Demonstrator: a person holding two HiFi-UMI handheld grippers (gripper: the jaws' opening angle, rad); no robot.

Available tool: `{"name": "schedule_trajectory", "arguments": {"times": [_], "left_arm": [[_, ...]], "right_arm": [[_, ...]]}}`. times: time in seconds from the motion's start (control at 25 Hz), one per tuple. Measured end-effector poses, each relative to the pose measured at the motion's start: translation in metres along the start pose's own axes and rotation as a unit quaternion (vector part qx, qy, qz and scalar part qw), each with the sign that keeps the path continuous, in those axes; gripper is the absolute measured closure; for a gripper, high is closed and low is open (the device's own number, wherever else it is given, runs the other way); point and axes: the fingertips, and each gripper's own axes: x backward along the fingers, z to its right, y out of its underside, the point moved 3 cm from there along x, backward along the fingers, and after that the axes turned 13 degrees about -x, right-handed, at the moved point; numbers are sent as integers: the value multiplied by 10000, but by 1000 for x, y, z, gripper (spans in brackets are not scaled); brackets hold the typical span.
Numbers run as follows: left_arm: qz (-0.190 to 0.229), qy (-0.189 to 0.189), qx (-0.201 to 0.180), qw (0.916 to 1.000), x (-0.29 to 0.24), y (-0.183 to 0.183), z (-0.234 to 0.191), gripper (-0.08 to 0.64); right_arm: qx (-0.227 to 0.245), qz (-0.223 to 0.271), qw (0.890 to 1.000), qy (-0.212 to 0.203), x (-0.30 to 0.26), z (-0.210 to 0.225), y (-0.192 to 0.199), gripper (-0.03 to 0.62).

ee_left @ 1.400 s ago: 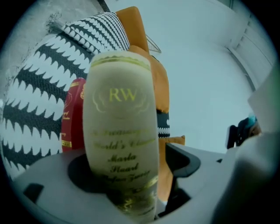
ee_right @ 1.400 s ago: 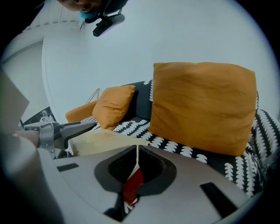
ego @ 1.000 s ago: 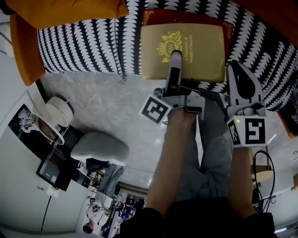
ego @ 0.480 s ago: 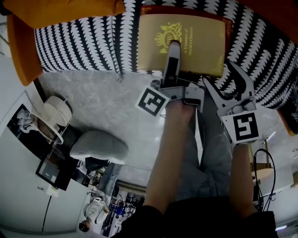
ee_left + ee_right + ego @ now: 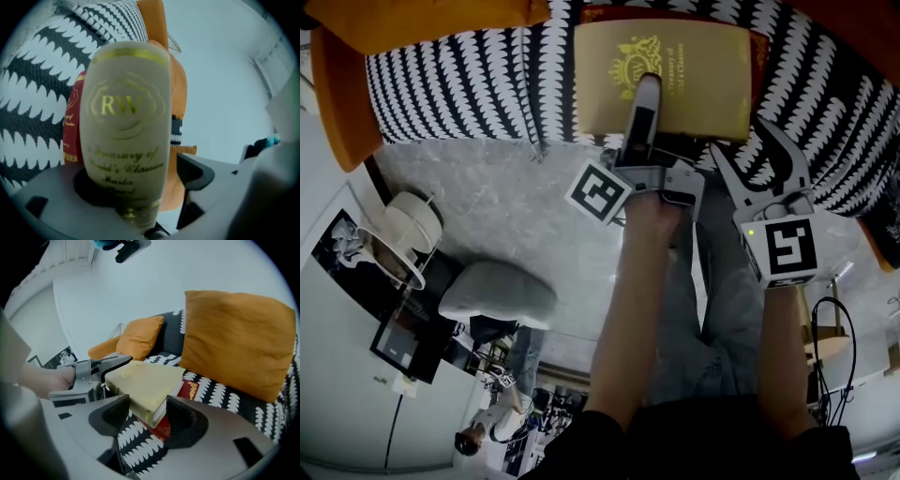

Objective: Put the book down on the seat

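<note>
A gold hardcover book [image 5: 684, 75] lies over a red book [image 5: 757, 56] on the black-and-white sofa seat [image 5: 469, 84]. My left gripper [image 5: 645, 94] is shut on the gold book's near edge, with its upper finger flat on the cover. In the left gripper view the gold book [image 5: 124, 117] fills the space between the jaws. My right gripper [image 5: 741, 141] stands open just right of it; its jaws have just swung wide and eased in a little. In the right gripper view the gold book's corner [image 5: 150, 404] sits between the jaws, untouched, with the red book [image 5: 190, 389] beneath.
Orange cushions [image 5: 239, 341] [image 5: 138, 336] lean on the sofa back, and another [image 5: 422, 23] lies at the seat's left. Grey marble floor [image 5: 506, 206] runs in front of the sofa. A grey stool [image 5: 497, 295] and a white round stand [image 5: 408, 230] sit at the lower left.
The right gripper's jaws went from shut to wide apart, and it shifted left toward the book's corner. The left gripper and gold book edged slightly further onto the seat.
</note>
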Motion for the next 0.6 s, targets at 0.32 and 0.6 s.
{"name": "schedule_trajectory", "arguments": {"times": [0.32,0.6], "left_arm": [[-691,-200,130,9973,51,12,-6,179],[-826,-679,-1263,9862,95,0,-4,548]], "right_arm": [[-136,86,9973,722,-2,8,-7,466],[-52,219,9958,883,-11,15,-12,578]]}}
